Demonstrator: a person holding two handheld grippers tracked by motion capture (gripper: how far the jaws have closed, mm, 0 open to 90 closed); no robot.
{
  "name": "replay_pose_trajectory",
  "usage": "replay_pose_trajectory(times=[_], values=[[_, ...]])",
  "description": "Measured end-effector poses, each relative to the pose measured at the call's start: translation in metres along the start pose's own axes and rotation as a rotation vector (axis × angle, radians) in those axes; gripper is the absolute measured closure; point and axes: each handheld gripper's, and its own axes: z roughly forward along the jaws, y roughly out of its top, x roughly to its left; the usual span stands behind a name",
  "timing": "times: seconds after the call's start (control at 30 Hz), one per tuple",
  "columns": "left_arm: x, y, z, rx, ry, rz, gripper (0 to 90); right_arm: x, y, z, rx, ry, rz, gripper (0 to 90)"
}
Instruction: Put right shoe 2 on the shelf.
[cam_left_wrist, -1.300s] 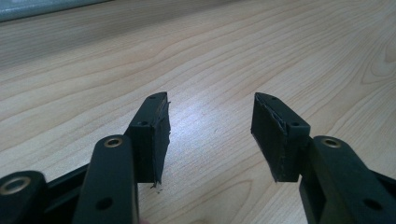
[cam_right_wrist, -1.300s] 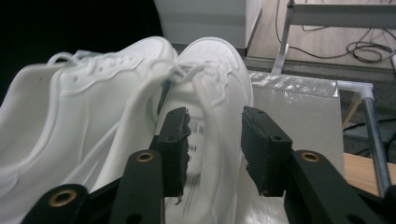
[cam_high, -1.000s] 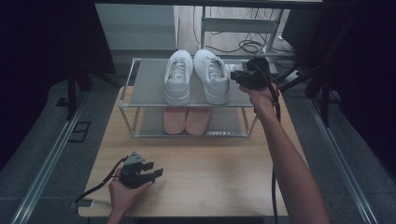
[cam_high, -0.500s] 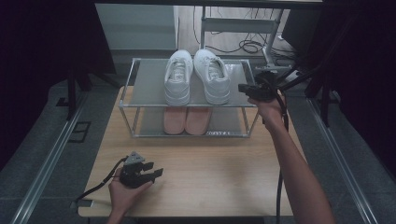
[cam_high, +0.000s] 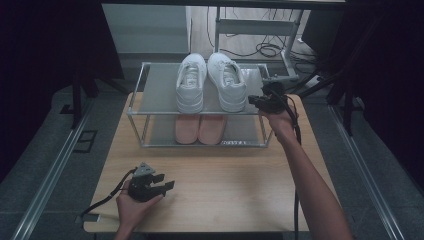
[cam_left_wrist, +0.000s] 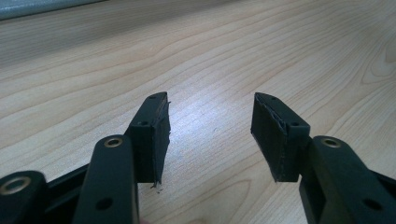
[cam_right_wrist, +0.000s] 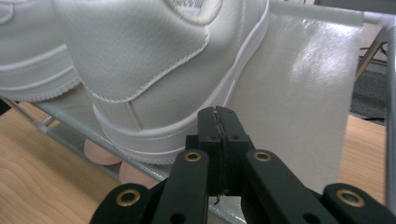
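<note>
- Nearest, the left gripper (cam_high: 162, 186) rests low on the wooden table (cam_high: 235, 200), jaws spread wide with bare wood between them.
- Farther on, the right gripper (cam_high: 254, 100) hangs at the shoe rack's (cam_high: 137, 97) right front corner, jaws pressed together on nothing.
- Its tips sit just beside the heel of the right white sneaker (cam_high: 227, 87) on the top shelf.
- A second white sneaker (cam_high: 191, 89) lies alongside; pink shoes (cam_high: 200, 129) sit on the shelf below.

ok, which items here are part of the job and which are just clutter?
In play:
right gripper, shut, at the heel of the right white shoe
left white shoe
shoe rack

Idle:
pink shoes on lower shelf
left gripper, open over table
floor cables
</note>
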Motion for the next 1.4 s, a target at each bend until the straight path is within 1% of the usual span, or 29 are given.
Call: replay_pose_trajectory(times=[0.13, 0.2, 0.33, 0.4, 0.6, 0.7, 0.8, 0.87, 0.97, 1.03, 1.13, 1.2, 1.3, 1.4], values=[[0.0, 0.0, 0.0, 0.002, 0.001, -0.004, 47.4, 0.003, -0.002, 0.006, 0.013, 0.003, -0.006, 90.0], [0.0, 0.0, -0.001, -0.002, 0.0, -0.003, 47.3, 0.006, -0.001, 0.005, 0.011, -0.012, -0.021, 90.0], [0.0, 0.0, -0.001, -0.001, -0.002, -0.001, 47.3, 0.009, 0.0, 0.004, 0.011, -0.014, -0.031, 90.0], [0.0, 0.0, -0.001, -0.002, -0.003, -0.001, 47.3, 0.01, 0.0, 0.003, 0.004, -0.009, -0.025, 90.0], [0.0, 0.0, -0.001, -0.003, -0.004, -0.003, 47.3, 0.013, 0.002, 0.003, -0.002, -0.012, -0.025, 90.0], [0.0, 0.0, -0.001, 0.001, -0.003, 0.0, 47.3, 0.014, 0.002, 0.003, -0.003, 0.001, -0.019, 90.0], [0.0, 0.0, 0.0, 0.002, -0.003, 0.001, 47.3, 0.016, 0.002, 0.004, -0.008, -0.002, -0.023, 90.0], [0.0, 0.0, 0.0, 0.002, -0.002, 0.001, 47.3, 0.017, 0.002, 0.004, -0.007, 0.01, -0.018, 90.0], [0.0, 0.001, -0.001, 0.001, -0.003, 0.001, 47.4, 0.019, 0.002, 0.004, -0.013, 0.01, -0.014, 90.0], [0.0, 0.001, -0.001, 0.001, -0.003, 0.0, 47.4, 0.02, 0.002, 0.004, -0.017, 0.032, -0.004, 90.0], [0.0, 0.001, -0.001, 0.0, -0.006, -0.002, 47.3, 0.025, 0.004, 0.003, -0.034, 0.031, -0.011, 90.0], [0.0, 0.001, -0.001, -0.002, -0.005, -0.003, 47.3, 0.028, 0.004, 0.004, -0.031, 0.056, -0.007, 90.0], [0.0, 0.001, -0.001, -0.001, -0.004, -0.002, 47.4, 0.034, 0.005, 0.006, -0.035, 0.068, -0.015, 90.0], [0.0, 0.001, -0.001, -0.004, -0.004, -0.004, 47.3, 0.039, 0.006, 0.009, -0.037, 0.091, -0.016, 90.0]])
